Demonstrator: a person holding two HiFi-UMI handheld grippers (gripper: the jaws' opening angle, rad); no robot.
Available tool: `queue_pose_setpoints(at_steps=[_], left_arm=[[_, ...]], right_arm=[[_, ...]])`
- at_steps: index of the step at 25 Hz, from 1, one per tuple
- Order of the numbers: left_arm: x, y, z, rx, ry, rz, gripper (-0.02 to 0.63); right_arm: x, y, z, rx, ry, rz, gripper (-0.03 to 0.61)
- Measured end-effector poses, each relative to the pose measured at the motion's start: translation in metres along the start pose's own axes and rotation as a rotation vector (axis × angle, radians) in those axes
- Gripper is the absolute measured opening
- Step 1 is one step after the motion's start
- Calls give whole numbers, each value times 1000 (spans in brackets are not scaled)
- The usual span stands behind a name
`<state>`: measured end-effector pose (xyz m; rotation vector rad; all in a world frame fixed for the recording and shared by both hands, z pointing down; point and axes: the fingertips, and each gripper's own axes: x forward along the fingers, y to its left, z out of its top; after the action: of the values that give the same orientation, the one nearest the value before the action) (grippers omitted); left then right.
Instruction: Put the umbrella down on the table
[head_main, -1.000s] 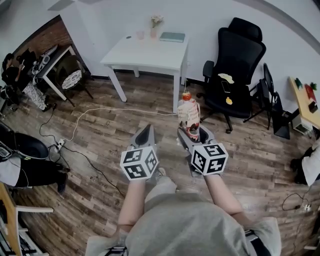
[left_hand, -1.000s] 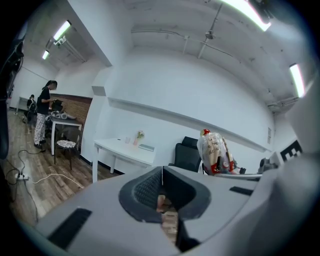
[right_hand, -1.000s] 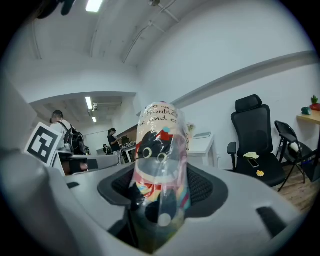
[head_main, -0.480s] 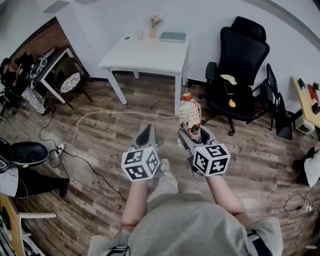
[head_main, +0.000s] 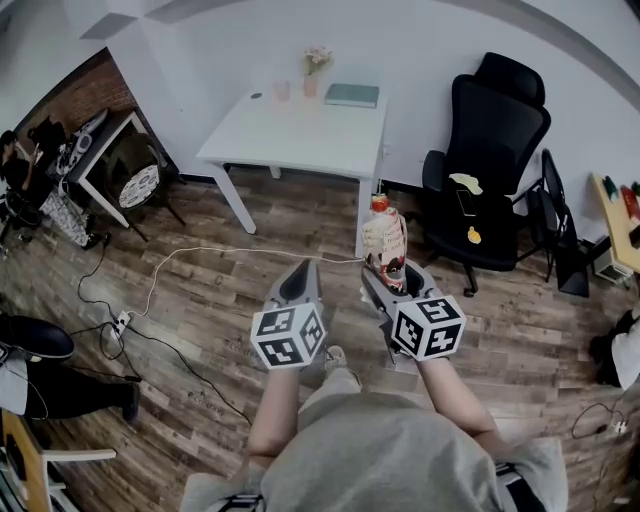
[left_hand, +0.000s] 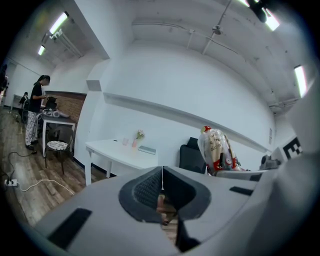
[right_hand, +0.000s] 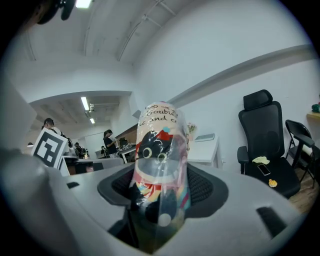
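The wooden floor (head_main: 200, 300) fills most of the head view. The white bench (head_main: 300, 130) stands at upper centre against the wall, and a black office chair (head_main: 495, 150) is at the upper right, just beside it.

My two grippers are held side by side in the lower middle of the frame, over the floor and well short of the bench. On my left gripper (head_main: 300, 275) the fingers (left_hand: 145, 192) are pressed together with nothing between them. On my right gripper (head_main: 387, 275) the fingers (right_hand: 205, 187) are clamped on the lower end of a folded umbrella (head_main: 385, 240) in a clear plastic sleeve. It stands upright with its red tip on top, in the air at frame centre, below the bench's right front corner.

On the far edge of the bench lie a teal book (head_main: 352, 95), a small vase of flowers (head_main: 316, 70) and a pink cup (head_main: 281, 92).
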<state>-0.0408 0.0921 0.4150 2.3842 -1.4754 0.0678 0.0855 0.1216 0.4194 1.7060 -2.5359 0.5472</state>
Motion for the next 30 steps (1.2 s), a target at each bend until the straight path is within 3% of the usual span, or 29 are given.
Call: queue_pose_setpoints(at_steps=[19,30], left_arm=[[135,96,60,18,11,-51,9],[182,120,71,27,28,-77,9]], right_arm=[[163,-24,51,-1,-8,-45,272],[209,-40,67,8,-25,-71,272]])
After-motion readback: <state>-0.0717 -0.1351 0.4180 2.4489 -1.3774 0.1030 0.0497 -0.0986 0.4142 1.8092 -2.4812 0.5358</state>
